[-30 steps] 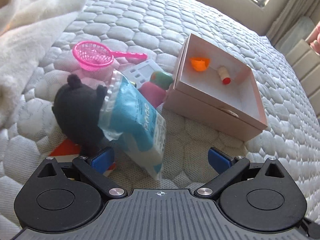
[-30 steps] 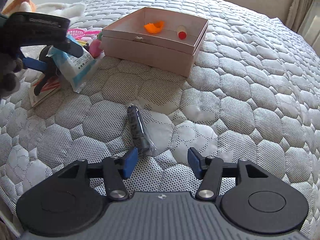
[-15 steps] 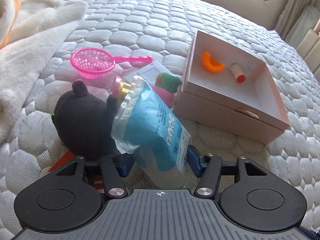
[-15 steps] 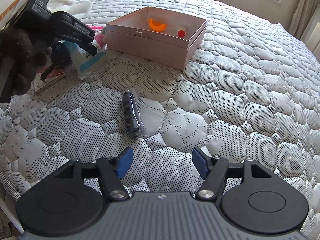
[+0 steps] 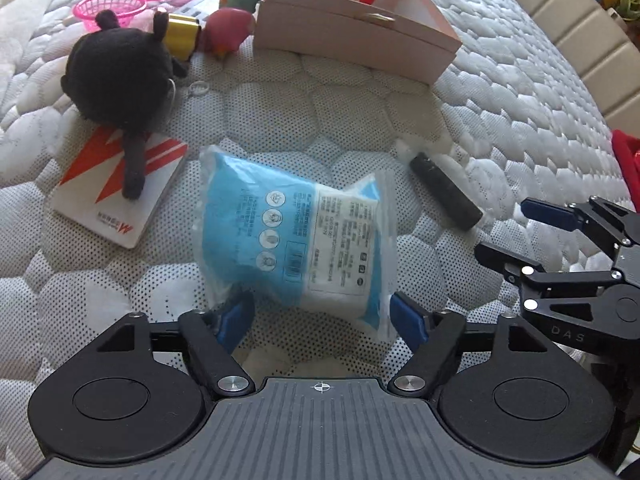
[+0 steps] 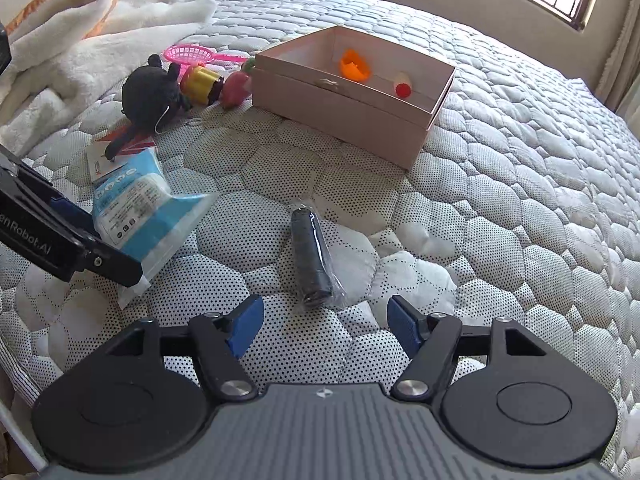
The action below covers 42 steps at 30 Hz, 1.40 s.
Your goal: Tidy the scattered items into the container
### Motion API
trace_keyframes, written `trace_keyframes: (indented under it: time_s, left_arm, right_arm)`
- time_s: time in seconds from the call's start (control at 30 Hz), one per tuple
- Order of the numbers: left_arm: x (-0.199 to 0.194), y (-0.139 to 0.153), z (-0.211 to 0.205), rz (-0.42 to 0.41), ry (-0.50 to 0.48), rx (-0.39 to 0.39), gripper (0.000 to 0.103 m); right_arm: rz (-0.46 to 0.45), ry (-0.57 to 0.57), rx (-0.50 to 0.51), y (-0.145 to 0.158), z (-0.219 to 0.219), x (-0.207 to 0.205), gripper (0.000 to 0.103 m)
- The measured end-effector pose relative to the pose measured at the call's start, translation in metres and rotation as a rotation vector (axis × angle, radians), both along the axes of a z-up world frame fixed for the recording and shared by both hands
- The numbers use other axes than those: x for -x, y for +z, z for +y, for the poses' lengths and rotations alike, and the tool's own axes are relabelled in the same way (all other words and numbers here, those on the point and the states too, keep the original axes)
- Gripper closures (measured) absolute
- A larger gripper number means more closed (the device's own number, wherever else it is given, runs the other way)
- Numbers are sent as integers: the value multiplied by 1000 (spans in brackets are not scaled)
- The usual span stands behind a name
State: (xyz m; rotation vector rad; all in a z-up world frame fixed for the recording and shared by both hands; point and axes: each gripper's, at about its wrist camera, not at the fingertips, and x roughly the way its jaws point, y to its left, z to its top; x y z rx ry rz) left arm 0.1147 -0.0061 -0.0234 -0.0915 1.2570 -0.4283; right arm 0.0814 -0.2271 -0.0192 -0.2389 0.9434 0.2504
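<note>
A pink open box (image 5: 352,36) stands on the quilted bed and holds an orange piece (image 6: 354,65) and a small red-tipped cylinder (image 6: 402,84); it also shows in the right wrist view (image 6: 340,108). My left gripper (image 5: 324,318) is shut on the near edge of a blue packet (image 5: 296,232), held above the bed; the packet also shows in the right wrist view (image 6: 136,204). My right gripper (image 6: 322,324) is open, just short of a dark wrapped roll (image 6: 312,258), which also shows in the left wrist view (image 5: 446,190).
A black plush toy (image 5: 118,70), a white and orange card (image 5: 120,188), a gold-capped item (image 5: 182,34), a pink toy (image 5: 228,34) and a pink net scoop (image 5: 110,8) lie left of the box. A white blanket (image 6: 68,56) lies far left.
My left gripper has lifted the blue packet away from the plush toy and pulled back toward the bed's near edge. My right gripper has moved closer to the dark roll.
</note>
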Motion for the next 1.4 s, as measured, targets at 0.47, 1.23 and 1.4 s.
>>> trace_keyframes:
  time_s: [0.47, 1.23, 1.4]
  left_arm:
    - [6, 13, 39, -44, 137, -19, 7]
    - [33, 23, 42, -216, 81, -60, 2]
    - [30, 22, 30, -238, 43, -67, 1]
  right_arm:
    - [-136, 9, 425, -18, 3, -27, 55]
    - [-12, -290, -81, -38, 2, -58, 21]
    - [-36, -273, -75, -23, 0, -46, 23]
